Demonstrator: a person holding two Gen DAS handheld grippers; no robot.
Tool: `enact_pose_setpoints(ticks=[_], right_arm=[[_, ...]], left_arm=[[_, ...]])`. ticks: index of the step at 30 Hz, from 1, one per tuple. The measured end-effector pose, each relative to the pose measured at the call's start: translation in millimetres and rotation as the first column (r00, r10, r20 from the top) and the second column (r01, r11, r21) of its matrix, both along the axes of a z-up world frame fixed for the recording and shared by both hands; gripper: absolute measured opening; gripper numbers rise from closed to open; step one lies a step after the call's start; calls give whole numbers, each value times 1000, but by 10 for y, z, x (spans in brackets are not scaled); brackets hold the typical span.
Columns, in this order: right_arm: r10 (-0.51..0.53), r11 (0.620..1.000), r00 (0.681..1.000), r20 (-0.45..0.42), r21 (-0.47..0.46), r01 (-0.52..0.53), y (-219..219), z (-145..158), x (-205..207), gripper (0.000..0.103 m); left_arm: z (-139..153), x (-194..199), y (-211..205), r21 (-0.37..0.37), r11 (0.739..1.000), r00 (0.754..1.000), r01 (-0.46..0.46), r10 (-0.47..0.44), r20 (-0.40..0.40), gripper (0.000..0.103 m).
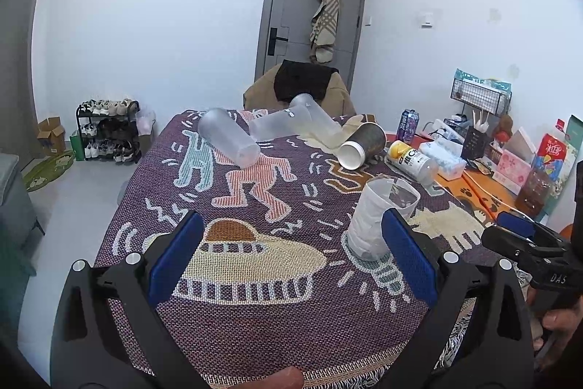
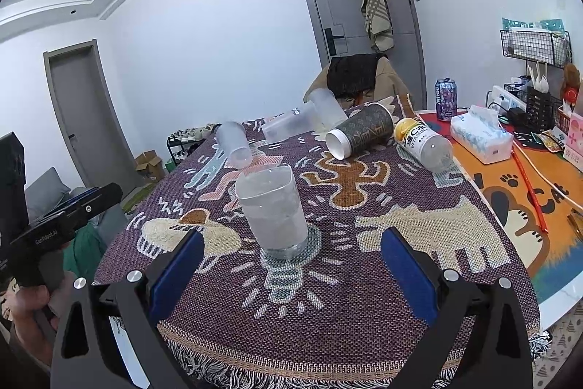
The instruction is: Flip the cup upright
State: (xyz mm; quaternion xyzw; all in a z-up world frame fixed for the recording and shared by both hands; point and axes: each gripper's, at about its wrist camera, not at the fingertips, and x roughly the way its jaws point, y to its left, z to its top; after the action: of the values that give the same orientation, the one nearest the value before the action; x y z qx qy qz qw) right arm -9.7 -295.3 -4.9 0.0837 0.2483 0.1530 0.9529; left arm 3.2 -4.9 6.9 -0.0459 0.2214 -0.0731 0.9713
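Note:
A clear plastic cup (image 2: 271,208) stands upright on the patterned cloth, mouth up; it also shows in the left wrist view (image 1: 379,216), just beyond my left gripper's right finger. My left gripper (image 1: 291,257) is open and empty. My right gripper (image 2: 291,265) is open and empty, just short of the upright cup. Three frosted cups lie on their sides at the far end: one at the left (image 1: 229,137), two crossed (image 1: 291,121). A dark paper cup (image 1: 362,144) lies on its side, white mouth toward me; it also shows in the right wrist view (image 2: 360,132).
A vitamin drink bottle (image 2: 422,143) lies on the cloth's right edge. A tissue pack (image 2: 481,133), a can (image 2: 446,99), baskets and boxes crowd the orange mat (image 2: 510,192) to the right. A chair with clothes (image 1: 302,90) stands behind the table.

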Motion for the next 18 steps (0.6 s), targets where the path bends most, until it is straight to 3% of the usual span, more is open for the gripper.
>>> enact_pose_setpoints(ticks=[18], right_arm=[[-2, 1000, 1000, 1, 18, 2, -48, 15, -61, 95]], left_arm=[[31, -53, -42, 7, 1000, 1000, -1, 1, 7, 97]])
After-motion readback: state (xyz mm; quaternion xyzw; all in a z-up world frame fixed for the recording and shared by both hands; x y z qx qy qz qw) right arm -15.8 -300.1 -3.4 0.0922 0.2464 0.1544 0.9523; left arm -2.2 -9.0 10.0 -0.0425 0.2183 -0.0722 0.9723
